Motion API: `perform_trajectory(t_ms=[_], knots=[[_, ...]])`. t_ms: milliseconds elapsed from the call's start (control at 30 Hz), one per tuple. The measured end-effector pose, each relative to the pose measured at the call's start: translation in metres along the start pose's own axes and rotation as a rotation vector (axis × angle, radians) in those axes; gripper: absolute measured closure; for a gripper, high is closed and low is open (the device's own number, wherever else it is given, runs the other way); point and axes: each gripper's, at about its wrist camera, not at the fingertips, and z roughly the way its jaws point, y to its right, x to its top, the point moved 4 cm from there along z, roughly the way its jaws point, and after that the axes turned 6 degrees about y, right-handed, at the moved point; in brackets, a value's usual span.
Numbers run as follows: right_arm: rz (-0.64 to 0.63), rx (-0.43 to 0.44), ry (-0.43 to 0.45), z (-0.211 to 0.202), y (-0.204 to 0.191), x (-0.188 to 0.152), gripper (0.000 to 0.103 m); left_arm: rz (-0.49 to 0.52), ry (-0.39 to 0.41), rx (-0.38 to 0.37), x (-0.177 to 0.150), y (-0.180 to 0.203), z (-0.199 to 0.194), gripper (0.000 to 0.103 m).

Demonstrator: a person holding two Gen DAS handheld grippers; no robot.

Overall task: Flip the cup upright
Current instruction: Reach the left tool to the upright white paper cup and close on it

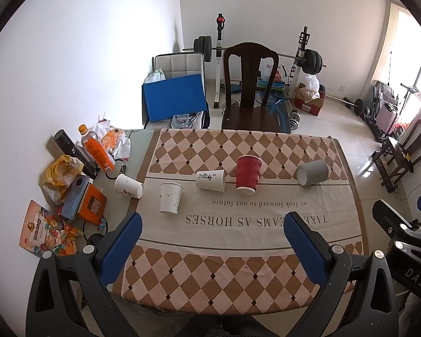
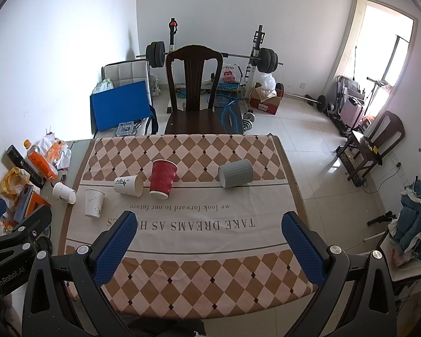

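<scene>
Cloth (image 1: 238, 241) in a brown-and-cream diamond check covers most of the table, with a pale band across its middle printed in upside-down lettering. Five cups sit in a loose row on that band. The red ribbed cup (image 1: 248, 174) stands mouth-down near the centre; beside it a white cup with black brushwork (image 1: 211, 180) lies on its side. A plain white cup (image 1: 170, 198) stands inverted nearer the camera, and another white cup (image 1: 128, 186) lies tipped at the cloth's left edge. The grey ridged cup (image 1: 312, 172) lies on its side, well apart to the right.

Clutter fills the bare strip along the left wall: an orange drink bottle (image 1: 95, 148), a yellow bag (image 1: 61, 172), a snack packet (image 1: 46, 231). Behind the table stand a dark wooden chair (image 1: 249, 84), a blue board (image 1: 174, 97) and a barbell rack (image 1: 306, 56); the floor is pale tile, and what lies by the bright window is too washed out to tell.

The left gripper (image 1: 212, 237) and right gripper (image 2: 207, 234) both hover over the near cloth, fingers spread wide and holding nothing.
</scene>
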Motion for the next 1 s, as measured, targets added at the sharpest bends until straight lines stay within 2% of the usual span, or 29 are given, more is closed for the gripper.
perform_trajectory(t_ms=[200,367,500,567,633,833,1000], knots=[[0.000,0.005,-0.023,0.000,-0.002,0.005,0.000,-0.002,0.004,0.024,-0.009,0.001,0.001,0.000],[-0.011,0.010,-0.085,0.027,0.002,-0.004,0.000,-0.008,-0.039,0.093,-0.023,-0.002,0.029,0.000],[-0.032,0.014,-0.161,0.070,-0.006,-0.022,0.000,0.009,-0.081,0.157,-0.033,-0.012,0.069,0.000],[-0.048,0.024,-0.200,0.098,-0.013,-0.037,0.000,0.040,-0.119,0.213,-0.047,-0.020,0.096,0.000],[-0.078,0.020,-0.234,0.130,-0.022,-0.057,0.000,0.040,-0.153,0.235,-0.060,-0.031,0.118,0.000],[-0.121,0.039,-0.406,0.212,-0.060,-0.106,0.000,-0.009,-0.310,0.267,-0.097,-0.077,0.183,0.000],[-0.155,0.009,-0.481,0.269,-0.099,-0.135,0.000,-0.053,-0.421,0.261,-0.113,-0.110,0.230,0.000]])
